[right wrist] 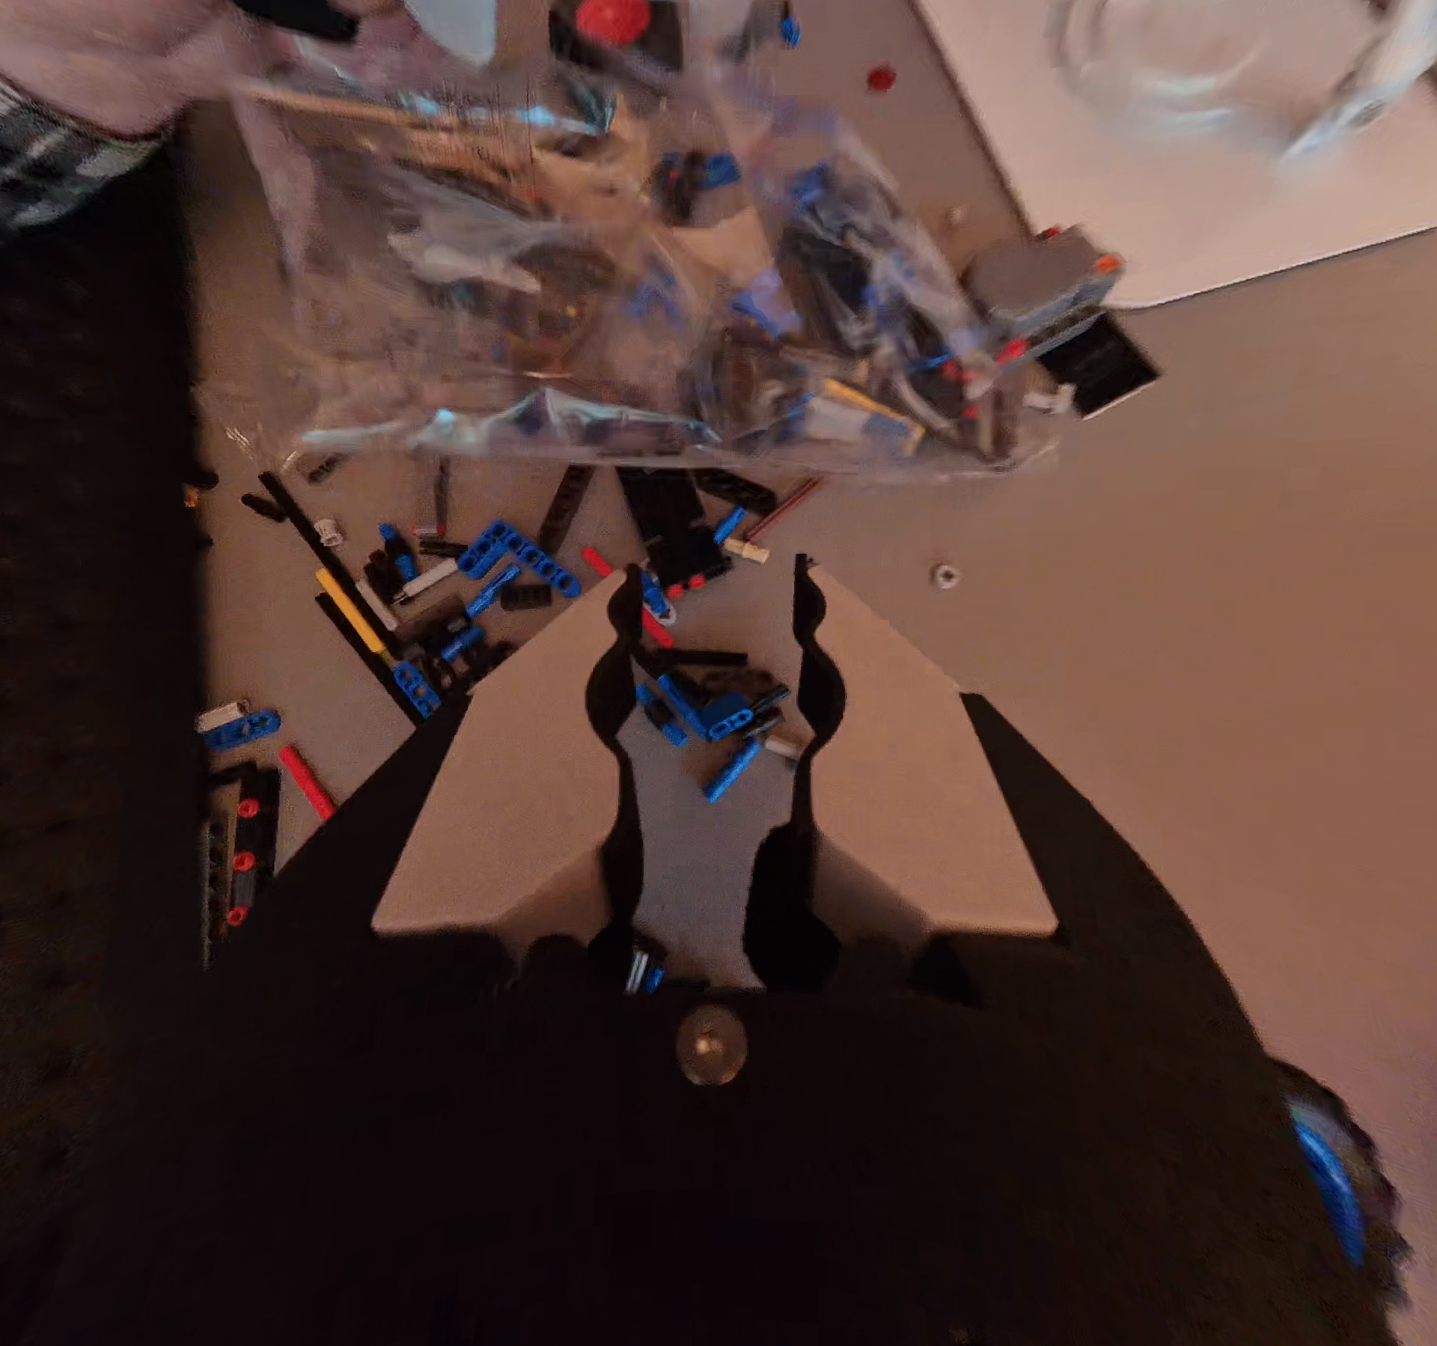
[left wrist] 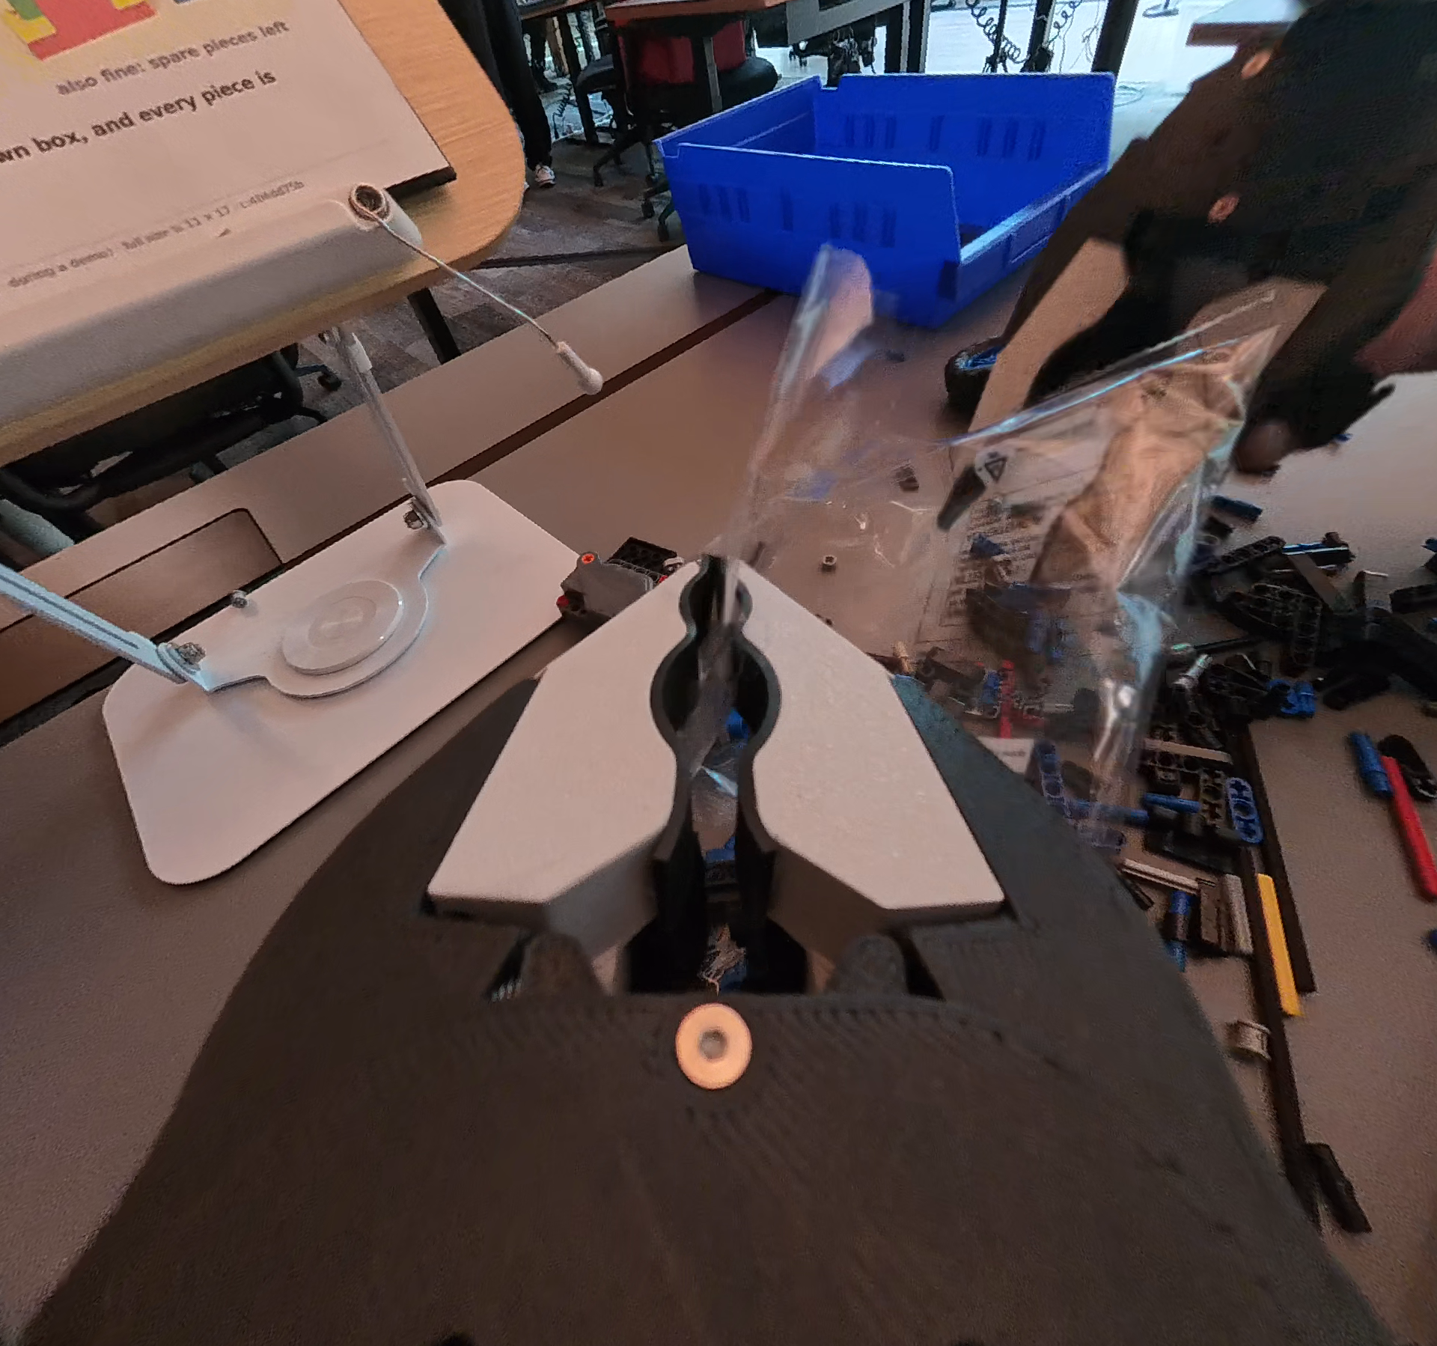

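Note:
My left gripper (left wrist: 717, 570) is shut on the edge of a clear plastic bag (left wrist: 1034, 531) that holds black and blue building pieces. The bag hangs open above the table. The other gripper (left wrist: 1244, 235), dark and blurred, shows at the upper right of the left wrist view with a finger inside the bag's mouth. In the right wrist view my right gripper (right wrist: 719, 577) is open and empty, above loose black, blue, red and yellow pieces (right wrist: 498, 570) on the table. The same bag (right wrist: 622, 297) shows blurred ahead of it.
A blue plastic bin (left wrist: 879, 196) stands at the back of the table. A white stand base (left wrist: 311, 671) holds a tilted board with a printed sheet (left wrist: 179, 103) at the left. A grey motor block (left wrist: 622, 577) lies by the base. Loose pieces (left wrist: 1260, 686) cover the table's right side. The tips of one gripper are about 12 centimetres away from the tips of the other.

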Motion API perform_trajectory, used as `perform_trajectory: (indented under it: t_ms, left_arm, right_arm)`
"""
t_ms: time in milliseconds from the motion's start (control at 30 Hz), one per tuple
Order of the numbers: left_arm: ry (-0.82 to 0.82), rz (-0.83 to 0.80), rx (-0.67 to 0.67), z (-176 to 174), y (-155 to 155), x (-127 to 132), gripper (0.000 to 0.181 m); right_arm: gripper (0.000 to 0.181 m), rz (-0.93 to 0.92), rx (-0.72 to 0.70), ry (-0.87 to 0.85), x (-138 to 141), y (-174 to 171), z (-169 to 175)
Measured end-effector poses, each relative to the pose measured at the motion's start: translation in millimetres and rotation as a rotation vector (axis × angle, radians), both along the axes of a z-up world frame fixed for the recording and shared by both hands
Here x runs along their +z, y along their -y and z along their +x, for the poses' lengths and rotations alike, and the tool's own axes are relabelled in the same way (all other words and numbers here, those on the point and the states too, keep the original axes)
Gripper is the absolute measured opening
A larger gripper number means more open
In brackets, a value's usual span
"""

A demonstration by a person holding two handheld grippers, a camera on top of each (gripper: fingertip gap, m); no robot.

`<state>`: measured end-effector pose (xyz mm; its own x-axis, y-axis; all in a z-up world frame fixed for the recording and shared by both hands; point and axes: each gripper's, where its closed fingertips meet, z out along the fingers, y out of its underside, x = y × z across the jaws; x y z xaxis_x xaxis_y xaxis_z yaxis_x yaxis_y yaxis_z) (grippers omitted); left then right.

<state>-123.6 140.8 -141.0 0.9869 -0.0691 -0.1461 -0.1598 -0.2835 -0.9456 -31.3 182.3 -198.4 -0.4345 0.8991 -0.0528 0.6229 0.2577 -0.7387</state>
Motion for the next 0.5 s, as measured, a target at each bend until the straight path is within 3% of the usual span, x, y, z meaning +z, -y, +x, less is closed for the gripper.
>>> perform_trajectory:
  t_ms: [200, 267, 367, 500]
  left_arm:
    - [0.008, 0.006, 0.003, -1.8, 0.9, 0.9, 0.000]
    - [0.006, 0.005, -0.002, -0.5, 0.7, 0.5, 0.000]
    - [0.004, 0.008, -0.002, -0.5, 1.0, 1.2, 0.000]
    - [0.009, 0.015, 0.003, -2.3, 1.5, 2.7, 0.000]
  right_arm:
    - [0.038, 0.075, 0.064, 0.136, -42.5, 19.5, -11.5]
    - [0.027, 0.111, 0.076, 0.179, -56.7, 22.5, -12.0]
    - [0.022, 0.117, 0.062, 0.180, -54.6, 19.6, -11.9]
    - [0.022, 0.118, 0.075, 0.139, -26.6, 14.4, 5.1]
